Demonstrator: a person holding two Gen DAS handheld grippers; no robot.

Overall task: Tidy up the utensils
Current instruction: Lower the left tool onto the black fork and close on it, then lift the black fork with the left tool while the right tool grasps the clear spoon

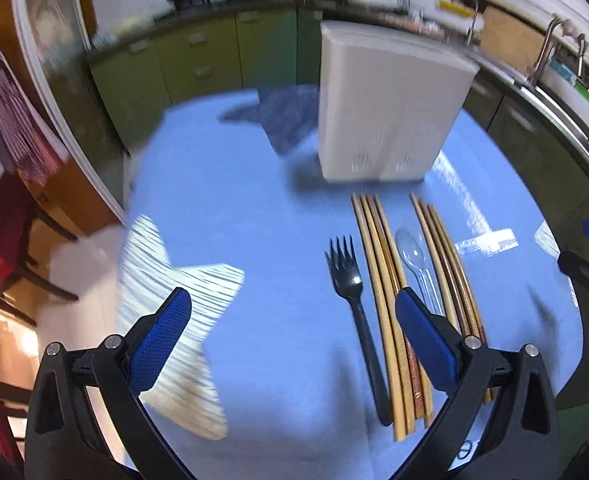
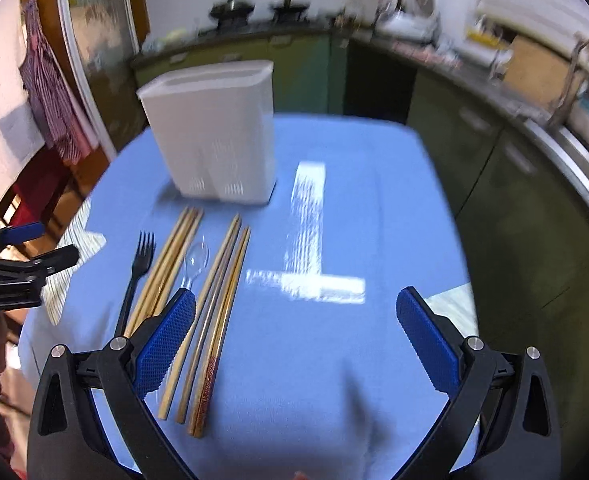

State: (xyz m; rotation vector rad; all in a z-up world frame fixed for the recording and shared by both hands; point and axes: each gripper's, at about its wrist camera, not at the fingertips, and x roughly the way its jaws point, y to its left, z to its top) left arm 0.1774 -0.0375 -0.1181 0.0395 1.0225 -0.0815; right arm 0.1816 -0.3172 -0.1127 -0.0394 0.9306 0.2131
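Note:
On the blue tablecloth point(image 1: 254, 240) lie a black plastic fork point(image 1: 354, 300), a left bundle of wooden chopsticks point(image 1: 378, 280), a clear plastic spoon point(image 1: 414, 256) and a right bundle of chopsticks point(image 1: 442, 256), side by side. Behind them stands a white utensil holder point(image 1: 386, 108). My left gripper point(image 1: 294, 344) is open and empty above the table, left of the fork. In the right wrist view the fork point(image 2: 136, 280), spoon point(image 2: 196, 260), chopsticks point(image 2: 218, 300) and holder point(image 2: 214, 132) show at the left. My right gripper point(image 2: 294, 344) is open and empty, right of the utensils.
Striped cloths lie on the table at the left point(image 1: 174, 300) and back point(image 1: 282, 116). Green kitchen cabinets point(image 1: 198, 56), a stove and a sink counter point(image 1: 554, 92) surround the table. Wooden chairs point(image 1: 10, 248) stand at the left. The left gripper shows at the left edge of the right wrist view point(image 2: 18, 256).

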